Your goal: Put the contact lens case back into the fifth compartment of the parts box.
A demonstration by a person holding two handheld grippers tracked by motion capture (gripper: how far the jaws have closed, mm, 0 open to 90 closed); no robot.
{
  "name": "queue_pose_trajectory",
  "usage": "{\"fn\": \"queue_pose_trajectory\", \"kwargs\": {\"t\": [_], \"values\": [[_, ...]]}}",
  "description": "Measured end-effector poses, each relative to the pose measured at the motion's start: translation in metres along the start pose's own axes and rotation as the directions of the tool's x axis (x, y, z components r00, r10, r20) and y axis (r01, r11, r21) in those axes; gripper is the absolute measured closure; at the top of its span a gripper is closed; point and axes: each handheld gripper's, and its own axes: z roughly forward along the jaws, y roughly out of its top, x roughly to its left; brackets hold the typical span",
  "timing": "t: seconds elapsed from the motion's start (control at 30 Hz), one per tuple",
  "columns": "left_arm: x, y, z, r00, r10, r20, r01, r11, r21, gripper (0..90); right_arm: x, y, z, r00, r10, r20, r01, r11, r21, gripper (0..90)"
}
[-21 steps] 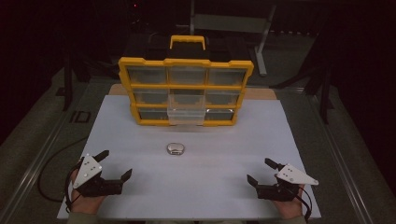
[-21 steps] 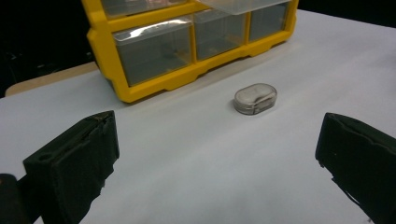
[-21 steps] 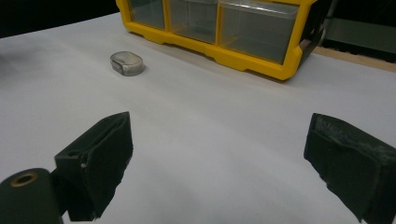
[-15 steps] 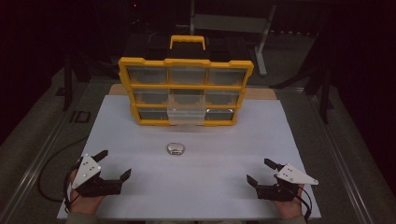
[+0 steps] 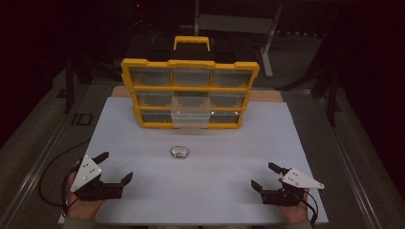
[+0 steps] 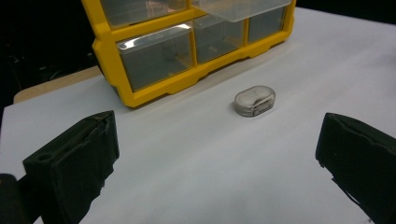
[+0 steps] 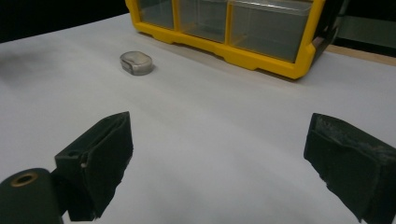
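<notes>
A small grey oval metal piece (image 5: 180,151) lies on the white table sheet (image 5: 215,157), in front of a yellow drawer organizer (image 5: 190,92). The organizer's bottom middle clear drawer (image 5: 190,117) is pulled out. My left gripper (image 5: 113,168) rests open near the front left corner, held by a hand, nothing between its jaws. My right gripper (image 5: 265,177) rests open near the front right. The left gripper view has the oval piece (image 6: 255,101) ahead between the jaws, with the organizer (image 6: 154,60) behind it. In the right gripper view the piece (image 7: 136,63) lies far left.
The organizer carries a yellow handle (image 5: 191,42) on top and stands at the sheet's back edge. A wooden board (image 5: 267,95) shows under the sheet at the back. Dark floor and metal frame legs (image 5: 270,36) surround the table. A cable (image 5: 47,181) trails from the left gripper.
</notes>
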Motion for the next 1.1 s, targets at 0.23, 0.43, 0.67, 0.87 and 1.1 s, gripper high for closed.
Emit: {"fn": "queue_pose_trajectory", "kwargs": {"t": [0.23,0.43,0.67,0.87,1.1], "values": [[-0.003,0.01,0.0,0.9993,0.036,0.014,-0.036,0.9993,0.007,0.2,0.001,0.0,0.002,1.0,-0.004,-0.005,0.004,1.0,0.01,8.0],[-0.004,0.021,0.003,0.997,0.075,0.02,-0.076,0.9971,0.01,0.2,0.001,0.0,0.002,1.0,-0.001,-0.009,0.001,1.0,0.013,8.0],[-0.003,0.029,0.008,0.9945,0.1,0.03,-0.101,0.9949,0.012,0.2,0.001,-0.001,0.003,0.9999,-0.004,-0.01,0.005,1.0,0.015,8.0],[-0.002,0.034,0.015,0.9938,0.1,0.05,-0.1,0.9949,0.01,0.2,0.001,-0.001,0.004,1.0,-0.001,-0.009,0.001,1.0,0.02,8.0],[-0.001,0.039,0.022,0.9917,0.108,0.071,-0.109,0.9939,0.019,0.2,0.001,-0.001,0.004,1.0,-0.001,-0.009,0.002,1.0,0.023,8.0]]}}
